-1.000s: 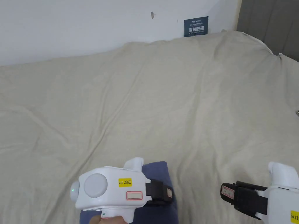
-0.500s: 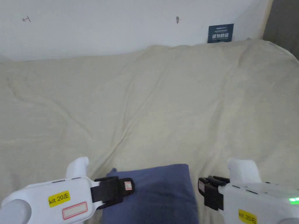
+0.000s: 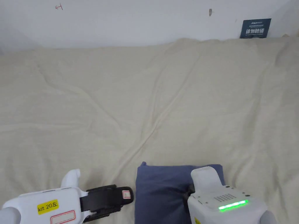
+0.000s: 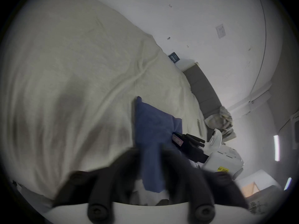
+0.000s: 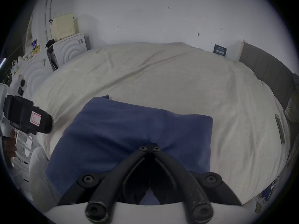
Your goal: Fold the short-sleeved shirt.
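Where the head view looks down on the bed (image 3: pixel 146 96), a folded dark blue shirt (image 3: pixel 159 189) lies as a compact rectangle at the bed's near edge, on the wrinkled cream cover. The left gripper (image 3: pixel 125 194) points toward the shirt's left edge from just beside it, without touching the cloth; its black jaws look drawn together here. The right gripper's white body (image 3: pixel 222 204) sits over the right part of the shirt and hides its own jaws. A small dark sign (image 3: pixel 255 28) is on the white wall (image 3: pixel 131 20) past the bed's far edge.

In the left gripper view, which is blurred, the left gripper (image 4: pixel 149 154) has its two jaws standing apart, with a strip of the shirt (image 4: pixel 152 130) seen in the gap; whether either jaw touches the cloth cannot be told. Farther off, the right gripper (image 4: pixel 177 141) has its black tip on the shirt's far side. A grey headboard (image 4: pixel 203 95) runs along the bed's end.

In the right gripper view, the right gripper (image 5: pixel 149 147) has its jaws brought together at the tips, which press into the shirt (image 5: pixel 129 130), the cloth dimpled around them; whether any fabric is pinched between them cannot be told. The left gripper (image 5: pixel 40 122) hangs off the shirt's left edge, over the cover. White appliances (image 5: pixel 71 49) stand beyond the bed's far left corner.
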